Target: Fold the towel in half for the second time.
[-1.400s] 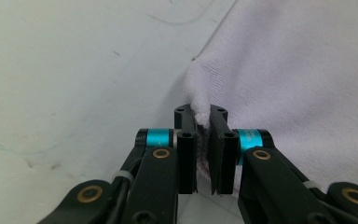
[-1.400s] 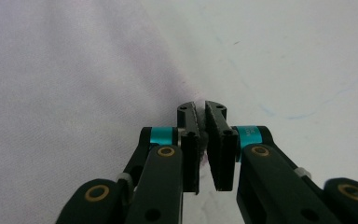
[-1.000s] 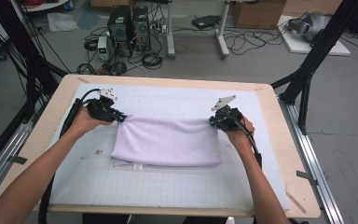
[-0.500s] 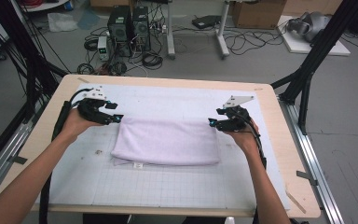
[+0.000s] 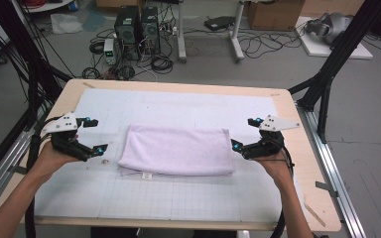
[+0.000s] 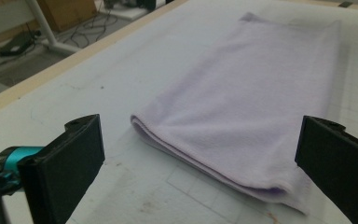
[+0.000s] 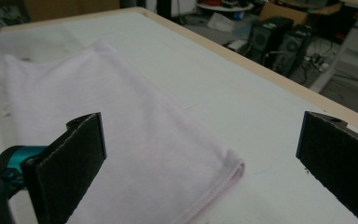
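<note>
- The table point(image 5: 302, 163) with its pale gridded mat lies under both of my claws, running out ahead of them to the far edge.
- The folded towel point(image 5: 178, 151) sits flat between my two claws, just inboard of each; from my left claw it lies ahead and to its right, from my right claw ahead and to its left.
- I read it as light, soft and limp: it will sag and drag on the mat rather than slide as one piece, and the stacked layers could peel apart if I pinch only the top one.
- My left gripper point(image 5: 90, 136) has just been opening and now stands spread wide, nothing between the jaws, the towel's near folded corner just ahead of it.
- My right gripper point(image 5: 244, 134) has likewise just been opening; it is spread and empty, beside the towel's hemmed corner.
- I would pinch at the end corners, through all layers, one claw each.
</note>
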Available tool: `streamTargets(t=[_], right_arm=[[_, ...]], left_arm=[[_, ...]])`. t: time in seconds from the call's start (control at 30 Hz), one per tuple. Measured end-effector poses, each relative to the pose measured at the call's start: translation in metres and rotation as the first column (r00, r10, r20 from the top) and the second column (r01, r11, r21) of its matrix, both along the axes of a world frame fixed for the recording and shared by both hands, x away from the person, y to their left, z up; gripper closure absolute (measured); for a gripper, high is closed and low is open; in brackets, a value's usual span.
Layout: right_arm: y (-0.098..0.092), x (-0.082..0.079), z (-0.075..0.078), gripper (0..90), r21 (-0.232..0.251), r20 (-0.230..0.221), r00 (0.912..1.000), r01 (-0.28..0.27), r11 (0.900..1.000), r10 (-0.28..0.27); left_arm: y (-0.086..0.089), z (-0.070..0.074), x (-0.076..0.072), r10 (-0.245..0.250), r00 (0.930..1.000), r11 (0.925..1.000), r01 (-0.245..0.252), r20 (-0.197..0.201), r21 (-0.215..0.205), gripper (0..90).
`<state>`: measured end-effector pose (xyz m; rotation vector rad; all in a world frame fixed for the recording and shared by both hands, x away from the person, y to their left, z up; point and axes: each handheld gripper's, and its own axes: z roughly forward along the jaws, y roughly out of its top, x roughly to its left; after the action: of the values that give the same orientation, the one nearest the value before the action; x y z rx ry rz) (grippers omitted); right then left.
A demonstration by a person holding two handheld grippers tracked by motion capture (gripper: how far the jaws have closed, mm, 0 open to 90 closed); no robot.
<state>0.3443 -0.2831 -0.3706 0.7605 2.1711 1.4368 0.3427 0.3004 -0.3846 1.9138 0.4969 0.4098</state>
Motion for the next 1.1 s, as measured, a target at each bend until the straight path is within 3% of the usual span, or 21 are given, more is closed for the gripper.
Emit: streamTargets(t=[0.1,0.2,0.27,0.43,0.53,0.67,0.87,1.0,1.1], right_arm=[[-0.004,-0.012,0.001,0.5,0.018,0.034,0.9994,-0.012,1.0,0.012],[-0.009,-0.024,0.0,0.5,0.09,0.065,0.9976,-0.03,0.995,0.024],[-0.014,-0.029,-0.003,0.5,0.106,0.081,0.9966,-0.022,0.994,0.013],[-0.024,-0.044,-0.011,0.5,0.168,0.093,0.9957,-0.011,0.986,-0.005],[-0.026,-0.053,-0.019,0.5,0.181,0.105,0.9944,-0.009,0.983,-0.01],[-0.029,-0.062,-0.03,0.5,0.185,0.107,0.9938,0.011,0.983,-0.031],[-0.035,-0.076,-0.044,0.5,0.203,0.127,0.9904,0.027,0.979,-0.053],[-0.037,-0.079,-0.046,0.5,0.201,0.135,0.9888,0.035,0.979,-0.063],[-0.038,-0.079,-0.045,0.5,0.207,0.139,0.9882,0.035,0.978,-0.065]], left_arm=[[0.007,-0.001,-0.014,0.009,0.9997,0.9986,-0.008,0.025,-0.052,1.7],[0.015,-0.005,-0.027,0.003,0.9993,0.9957,0.0,0.036,-0.093,1.7],[0.02,-0.008,-0.033,0.018,0.9989,0.9928,-0.013,0.043,-0.119,1.7],[0.028,-0.014,-0.046,0.047,0.9962,0.9825,-0.033,0.072,-0.183,1.7],[0.03,-0.018,-0.051,0.052,0.9947,0.9796,-0.034,0.089,-0.198,1.7],[0.032,-0.027,-0.059,0.07,0.9938,0.9702,-0.048,0.087,-0.238,1.7],[0.029,-0.044,-0.065,0.064,0.9952,0.9688,-0.044,0.074,-0.244,1.7],[0.026,-0.044,-0.064,0.062,0.9946,0.9702,-0.04,0.083,-0.239,1.7],[0.024,-0.043,-0.063,0.061,0.9944,0.967,-0.038,0.086,-0.252,1.7]])
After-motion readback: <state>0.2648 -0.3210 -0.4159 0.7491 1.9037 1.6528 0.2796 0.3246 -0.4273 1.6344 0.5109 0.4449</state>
